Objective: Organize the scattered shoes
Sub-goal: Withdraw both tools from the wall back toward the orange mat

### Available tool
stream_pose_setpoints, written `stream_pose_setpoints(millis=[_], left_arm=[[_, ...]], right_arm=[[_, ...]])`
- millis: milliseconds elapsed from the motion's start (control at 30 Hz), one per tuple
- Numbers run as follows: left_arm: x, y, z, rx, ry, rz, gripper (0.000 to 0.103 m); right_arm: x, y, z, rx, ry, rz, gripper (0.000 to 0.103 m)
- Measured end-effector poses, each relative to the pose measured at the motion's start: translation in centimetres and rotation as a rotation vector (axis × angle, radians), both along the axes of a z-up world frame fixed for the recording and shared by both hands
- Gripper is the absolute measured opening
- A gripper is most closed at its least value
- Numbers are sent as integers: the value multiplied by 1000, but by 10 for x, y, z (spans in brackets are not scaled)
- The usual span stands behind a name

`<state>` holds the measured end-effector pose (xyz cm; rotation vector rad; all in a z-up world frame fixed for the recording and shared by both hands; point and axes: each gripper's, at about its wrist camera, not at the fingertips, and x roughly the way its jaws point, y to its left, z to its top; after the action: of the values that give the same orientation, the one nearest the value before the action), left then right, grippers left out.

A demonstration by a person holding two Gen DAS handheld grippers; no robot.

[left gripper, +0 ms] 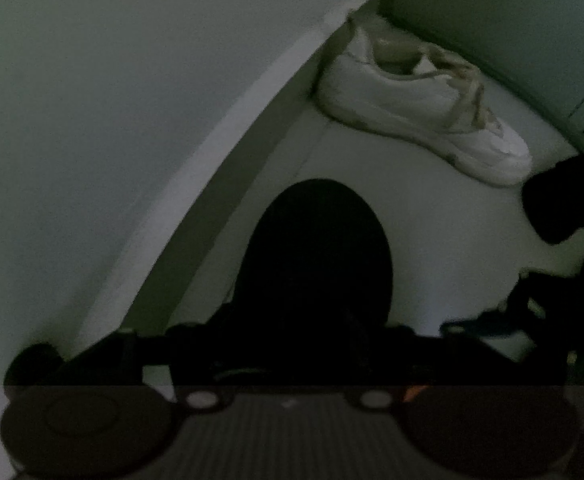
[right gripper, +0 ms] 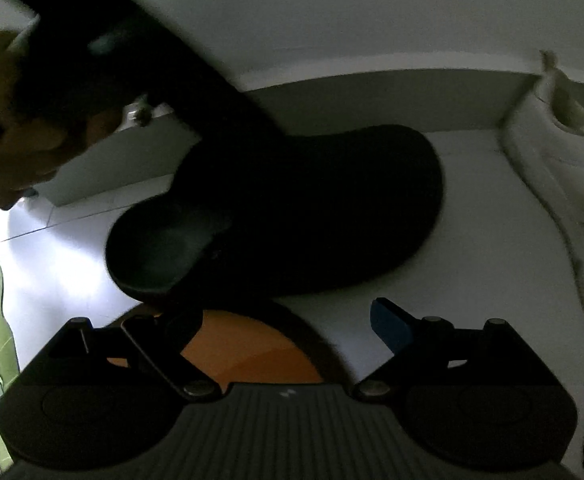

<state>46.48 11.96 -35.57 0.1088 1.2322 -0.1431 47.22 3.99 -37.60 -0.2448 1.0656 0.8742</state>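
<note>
The black shoe (right gripper: 292, 208) lies on the pale floor (right gripper: 472, 280) just ahead of the right tongs (right gripper: 288, 324), its long axis running left to right across the right wrist view. Its open heel end is to the near left and its rounded toe to the far right, close to the wall (right gripper: 372, 20). A white sneaker (right gripper: 564, 184) sits at the right edge, well apart from the black shoe's toe.

The right tongs stand open — a blue-padded finger on the right and a dark one on the left, with bare floor and an orange patch (right gripper: 252, 348) between them. Nothing is held. The shoe is just beyond their tips, so a short forward reach would bring them to its side.

In the left wrist view the same black shoe (left gripper: 316, 252) rises straight up from the left tongs (left gripper: 288, 344), its toe pointing to the far end, and the white sneaker (left gripper: 424, 100) lies further off against the baseboard (left gripper: 220, 168). The picture is very dark there; I cannot tell from it whether the left tongs press on the shoe or merely straddle its heel. From the right wrist view a dark arm-like shape comes down onto the shoe's heel end, which suggests the left tongs are the nearer — probably at the heel itself.
</note>
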Motion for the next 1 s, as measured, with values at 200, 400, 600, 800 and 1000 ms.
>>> stream_pose_setpoints(millis=[200,400,600,800,1000], left_arm=[[-10,-3,-4,54,15,-15,77],[-32,-7,5,88,-39,48,72],[-61,3,9,92,-84,131,70],[-77,19,14,32,-43,154,69],[-93,35,6,-14,27,208,70]], right_arm=[[8,10,-5,51,132,-57,61],[1,23,7,47,158,-8,47],[-11,35,13,28,154,9,47],[-32,30,17,60,174,19,47],[-57,28,20,51,170,36,47]])
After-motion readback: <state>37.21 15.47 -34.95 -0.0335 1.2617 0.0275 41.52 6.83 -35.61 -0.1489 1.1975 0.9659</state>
